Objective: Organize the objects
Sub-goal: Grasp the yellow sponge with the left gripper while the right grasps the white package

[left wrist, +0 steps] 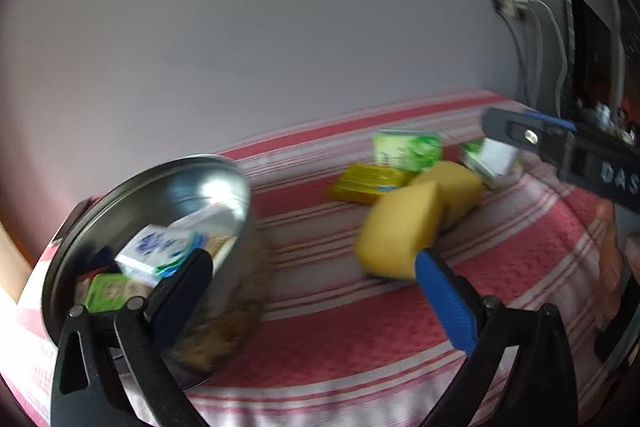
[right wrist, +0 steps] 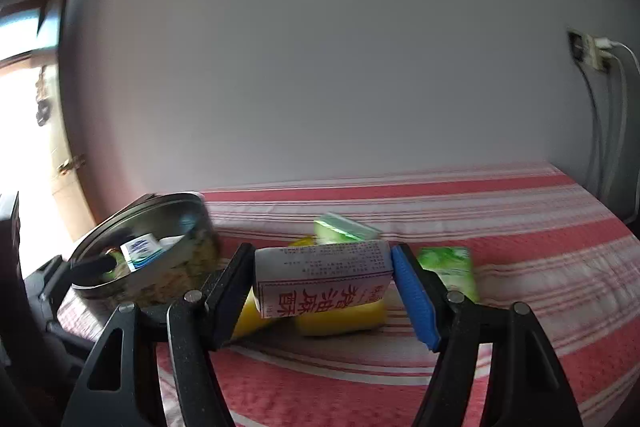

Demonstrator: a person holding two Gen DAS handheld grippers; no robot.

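My right gripper (right wrist: pixel 324 291) held a carton (right wrist: pixel 320 279) crosswise between its fingers, above the bed (right wrist: pixel 520 267). Under the carton lay two sponges (right wrist: pixel 340 319), with a box (right wrist: pixel 346 229) behind them and a packet (right wrist: pixel 452 267) to the right. A bowl (right wrist: pixel 120 227) sat at the left end of the bed, near the wall (right wrist: pixel 320 47), with small packs (left wrist: pixel 160 255) in it. My left gripper (left wrist: pixel 316 275) hung between the bowl and the sponges (left wrist: pixel 400 227), a flat box (left wrist: pixel 372 183) beyond them.
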